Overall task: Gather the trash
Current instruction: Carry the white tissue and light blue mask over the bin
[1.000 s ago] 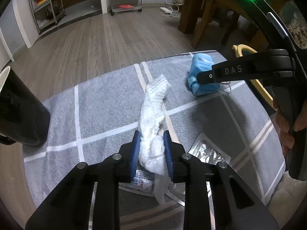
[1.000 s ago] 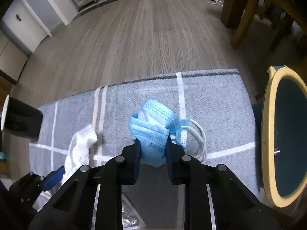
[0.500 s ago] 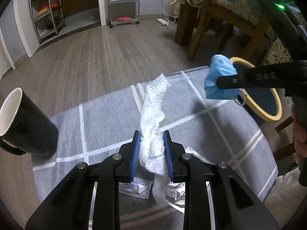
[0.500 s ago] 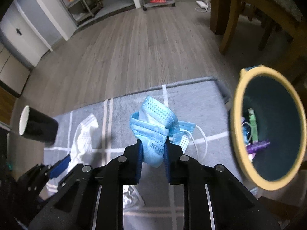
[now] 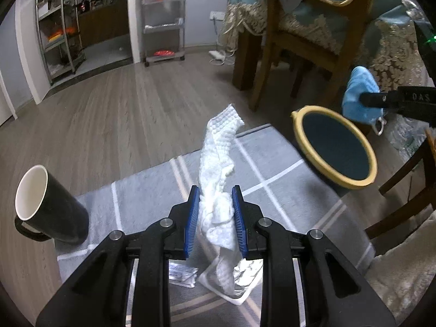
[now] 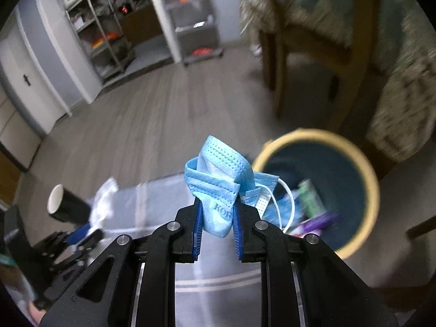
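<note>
I have both tongs loaded: my right tongs (image 6: 216,219) are pinched on the crumpled blue face mask (image 6: 218,182), its white ear loop dangling off to the right, and my left tongs (image 5: 215,212) are clamped on the white paper towel (image 5: 218,163), which stands up in a twisted strip away from the pads with a tail hanging below them. The relation I care about is mask to bin: in the right wrist view the yellow-rimmed trash bin (image 6: 373,190) sits just right of and beyond the mask, mouth up, with wrappers already inside, so the mask hangs near the bin's left rim rather than squarely over the opening. I judge the right hand is clearly the nearer one; from the left wrist view the bin (image 5: 299,117) lies well off to the right of the towel, past the edge of the grey checked worktop (image 5: 141,199). So I'd carry the mask a little further right before letting go, then bring the towel across. A black mug (image 5: 49,207) stands at the worktop's left edge, and a foil blister pack (image 5: 248,272) lies under the left tongs, not yet collected
</note>
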Action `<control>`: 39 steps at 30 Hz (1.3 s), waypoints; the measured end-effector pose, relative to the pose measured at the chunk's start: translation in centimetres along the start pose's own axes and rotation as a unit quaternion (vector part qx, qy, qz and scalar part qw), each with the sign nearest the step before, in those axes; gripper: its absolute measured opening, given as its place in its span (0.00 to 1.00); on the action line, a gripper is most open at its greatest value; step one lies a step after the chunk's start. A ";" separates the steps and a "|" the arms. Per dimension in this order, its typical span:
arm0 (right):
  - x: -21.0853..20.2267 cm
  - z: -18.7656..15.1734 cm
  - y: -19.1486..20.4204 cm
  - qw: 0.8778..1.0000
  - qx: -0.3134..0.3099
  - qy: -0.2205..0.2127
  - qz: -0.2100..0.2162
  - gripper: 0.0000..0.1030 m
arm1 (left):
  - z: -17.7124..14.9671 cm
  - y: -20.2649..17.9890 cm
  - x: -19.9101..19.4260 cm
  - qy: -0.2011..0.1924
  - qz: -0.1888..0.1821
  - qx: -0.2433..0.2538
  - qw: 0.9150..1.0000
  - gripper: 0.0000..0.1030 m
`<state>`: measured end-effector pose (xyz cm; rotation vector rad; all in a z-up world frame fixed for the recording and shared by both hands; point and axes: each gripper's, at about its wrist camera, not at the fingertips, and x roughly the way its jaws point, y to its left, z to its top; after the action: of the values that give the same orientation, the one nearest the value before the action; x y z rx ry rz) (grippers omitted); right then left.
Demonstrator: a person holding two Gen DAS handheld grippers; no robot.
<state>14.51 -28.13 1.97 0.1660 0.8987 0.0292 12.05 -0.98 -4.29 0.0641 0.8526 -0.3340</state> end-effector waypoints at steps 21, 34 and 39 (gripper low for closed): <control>3.8 0.4 -9.2 0.996 0.071 0.049 0.003 0.20 | 2.4 -12.2 -0.8 -0.002 -0.055 0.082 0.995 0.23; 6.1 0.7 -12.5 0.994 0.084 0.074 -0.014 0.20 | 5.5 -17.1 3.7 0.026 -0.055 0.111 0.992 0.23; 7.3 0.8 -12.6 0.993 0.072 0.089 -0.029 0.20 | 5.9 -19.0 5.7 0.041 -0.056 0.128 0.989 0.23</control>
<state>19.17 -40.01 -5.17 0.2737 1.0833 -0.0764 13.89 -21.62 -3.20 0.2705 0.8926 -0.5488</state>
